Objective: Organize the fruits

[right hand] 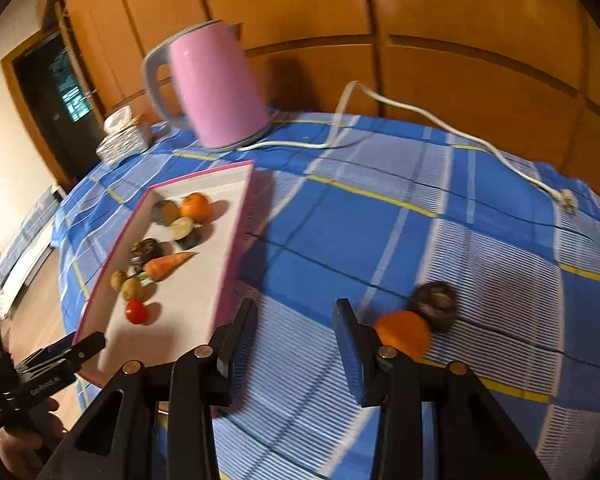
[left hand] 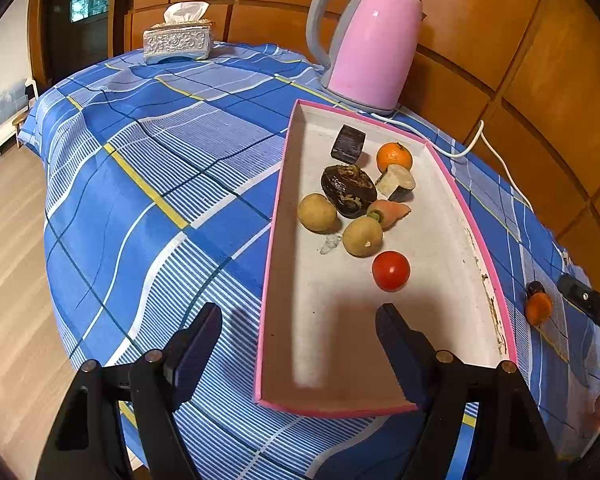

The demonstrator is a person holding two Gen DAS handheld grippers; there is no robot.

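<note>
- Surface: a table draped in a blue plaid cloth (left hand: 148,184) with white and yellow stripes; wood-panelled wall behind, pale wood floor and a dark doorway at the left.
- On the cloth: a pink electric kettle (left hand: 374,40) with grey handle at the far edge, its white cord (right hand: 420,114) trailing loose to the right; a silver tissue box (left hand: 178,42) at the far left corner.
- Container: a shallow pink-rimmed tray (left hand: 278,216), white inside, just in front of the kettle.
- Tray contents: a tangerine (left hand: 394,156), a red tomato (left hand: 391,271), two round yellowish fruits (left hand: 317,213), a carrot (left hand: 388,211), a cut pale-fleshed piece (left hand: 396,182), a dark oval fruit (left hand: 348,190) and a dark block (left hand: 348,143).
- Outside the tray: an orange piece (right hand: 404,334) touching a dark round fruit (right hand: 434,304), both on the cloth right of the tray.
- Left gripper (left hand: 300,344): jaws wide, nothing between them, hanging across the tray's near left rim.
- Right gripper (right hand: 296,346): jaws narrowly parted, empty, above bare cloth just left of the orange piece.
</note>
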